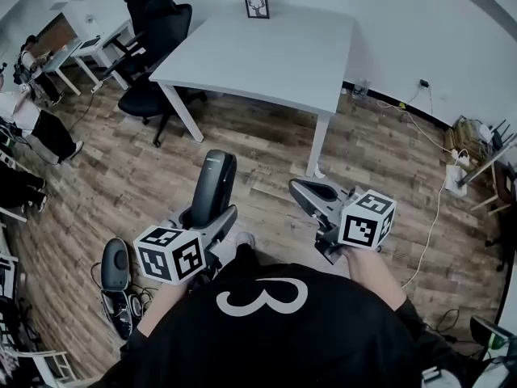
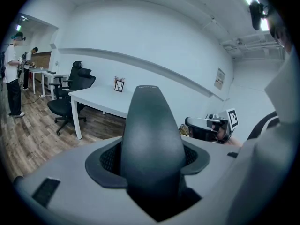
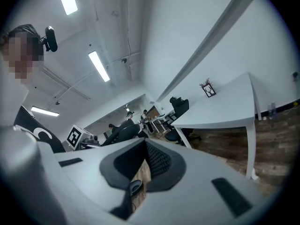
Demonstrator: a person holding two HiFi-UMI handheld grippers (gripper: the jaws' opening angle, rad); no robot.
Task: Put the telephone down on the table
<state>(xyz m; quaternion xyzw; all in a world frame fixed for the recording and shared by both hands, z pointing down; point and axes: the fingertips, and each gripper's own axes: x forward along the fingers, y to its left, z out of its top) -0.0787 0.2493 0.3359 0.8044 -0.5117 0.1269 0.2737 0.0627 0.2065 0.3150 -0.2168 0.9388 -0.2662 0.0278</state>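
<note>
My left gripper (image 1: 212, 214) is shut on a dark grey telephone handset (image 1: 212, 183), which it holds upright above the wooden floor. In the left gripper view the handset (image 2: 152, 139) fills the space between the black pads of that gripper (image 2: 152, 165). To its right, my right gripper (image 1: 301, 191) is shut with nothing in it. In its own view only a thin slit between its pads (image 3: 161, 161) shows the floor. The white table (image 1: 266, 51) stands ahead, well beyond both grippers. Another dark handset-like piece (image 1: 115, 263) lies on the floor at my left.
A small framed picture (image 1: 257, 5) stands at the table's far edge. Black office chairs (image 1: 153, 47) sit at the table's left side. Cables and a power strip (image 1: 452, 176) lie along the right wall. People stand by desks at the far left (image 2: 13, 74).
</note>
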